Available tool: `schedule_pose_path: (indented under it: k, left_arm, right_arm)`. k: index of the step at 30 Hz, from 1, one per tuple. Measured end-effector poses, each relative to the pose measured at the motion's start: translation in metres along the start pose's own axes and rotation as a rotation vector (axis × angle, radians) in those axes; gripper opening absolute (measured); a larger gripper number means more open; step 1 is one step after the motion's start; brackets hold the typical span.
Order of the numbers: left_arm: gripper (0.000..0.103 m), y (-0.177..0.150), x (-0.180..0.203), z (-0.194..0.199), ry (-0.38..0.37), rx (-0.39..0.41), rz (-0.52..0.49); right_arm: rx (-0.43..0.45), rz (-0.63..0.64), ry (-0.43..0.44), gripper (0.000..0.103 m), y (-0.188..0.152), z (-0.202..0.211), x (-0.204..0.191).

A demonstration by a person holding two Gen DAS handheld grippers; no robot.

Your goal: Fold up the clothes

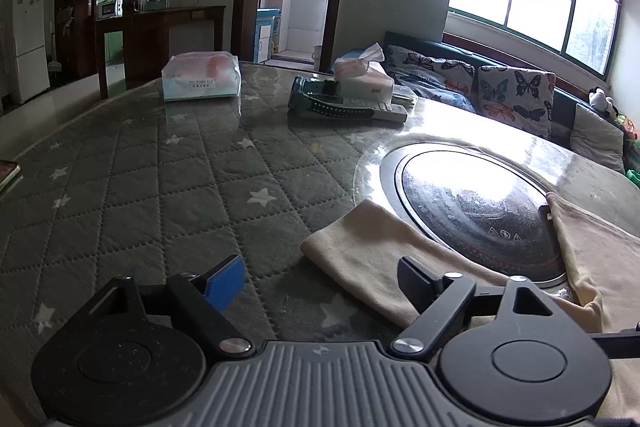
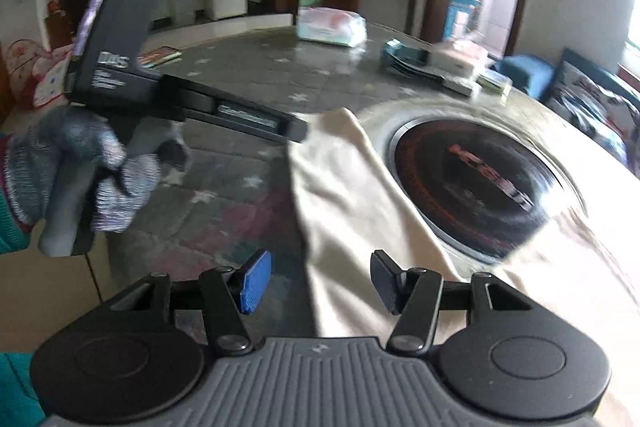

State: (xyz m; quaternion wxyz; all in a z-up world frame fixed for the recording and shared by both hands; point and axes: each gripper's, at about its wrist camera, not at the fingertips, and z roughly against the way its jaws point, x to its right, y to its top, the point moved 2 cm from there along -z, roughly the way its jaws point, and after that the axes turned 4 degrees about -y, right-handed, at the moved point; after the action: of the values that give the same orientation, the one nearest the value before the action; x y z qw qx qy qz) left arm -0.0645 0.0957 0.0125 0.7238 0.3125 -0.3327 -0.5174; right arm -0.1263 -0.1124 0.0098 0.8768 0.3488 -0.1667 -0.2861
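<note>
Both tongs, left (image 1: pixel 320 281) and right (image 2: pixel 320 281), gape empty over the cream garment (image 1: pixel 372 259), which sprawls at lower right across the surface (image 1: pixel 160 167) and cooktop (image 1: pixel 472 203), looking light, limp and best pinched at a hem corner.

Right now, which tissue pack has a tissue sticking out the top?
The right pack, lying on the remotes. A white tissue pokes up from it. The left pack is bigger, lies alone and shows none.

Left gripper (image 1: pixel 320 283): jaws apart, 6 o'clock.
Cream garment (image 1: pixel 372 259): draped over hob edge, 4 o'clock.
Round hob (image 1: pixel 472 203): 3 o'clock.
Wipes pack (image 1: pixel 202 77): 11 o'clock.
Tissue box (image 1: pixel 362 75): 1 o'clock.
</note>
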Motion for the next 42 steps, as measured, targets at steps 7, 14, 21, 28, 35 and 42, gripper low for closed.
schedule_pose_path:
  k: [7, 14, 21, 28, 35, 42]
  left_arm:
    - [0.068, 0.003, 0.001, -0.009, -0.021, -0.021, 0.036]
    - [0.049, 0.006, 0.001, -0.016, -0.042, -0.021, 0.073]
    - [0.008, 0.006, 0.006, -0.022, -0.094, -0.021, 0.087]
    - [0.005, -0.015, 0.052, 0.004, -0.245, 0.03, -0.093]
    - [0.005, -0.037, 0.099, 0.03, -0.394, 0.083, -0.285]
    - [0.006, -0.06, 0.118, 0.039, -0.444, 0.076, -0.37]
  right_arm:
    - [0.005, -0.011, -0.019, 0.056, -0.002, 0.003, 0.006]
    - [0.028, -0.025, -0.038, 0.056, -0.001, 0.009, 0.01]
    - [0.044, -0.07, -0.069, 0.054, -0.002, 0.019, 0.021]
    - [0.077, -0.179, -0.094, 0.05, -0.001, 0.035, 0.048]
    - [0.095, -0.339, -0.053, 0.044, 0.005, 0.039, 0.083]
    - [0.024, -0.401, 0.017, 0.043, 0.002, 0.012, 0.085]
